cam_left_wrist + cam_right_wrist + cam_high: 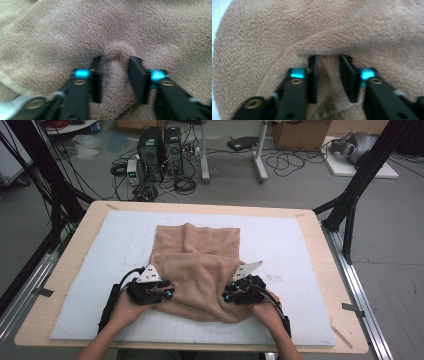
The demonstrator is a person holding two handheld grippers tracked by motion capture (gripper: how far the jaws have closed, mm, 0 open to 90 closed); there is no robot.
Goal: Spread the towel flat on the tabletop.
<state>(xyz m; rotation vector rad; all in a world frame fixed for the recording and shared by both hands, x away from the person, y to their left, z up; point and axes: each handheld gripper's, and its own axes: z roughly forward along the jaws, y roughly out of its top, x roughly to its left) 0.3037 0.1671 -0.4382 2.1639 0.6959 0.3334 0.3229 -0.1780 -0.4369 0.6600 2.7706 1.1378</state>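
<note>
Both grippers pinch raised folds of the tan towel (197, 265): left gripper (167, 292) at its left edge, right gripper (227, 296) at its right, jaws narrowed on the cloth.

The thick beige terry towel (200, 265) hides the middle of the white foam mat (100, 285) covering the wooden desk (75, 245). Near the desk's front edge, the left tool (167, 292) and right tool (227, 296) bury their tips in the cloth, so the high view cannot show the grip. In both gripper views the towel (75, 30) (287, 30) runs past every edge, and the left gripper view is blurred. The person's forearms are cut off at the bottom.
</note>
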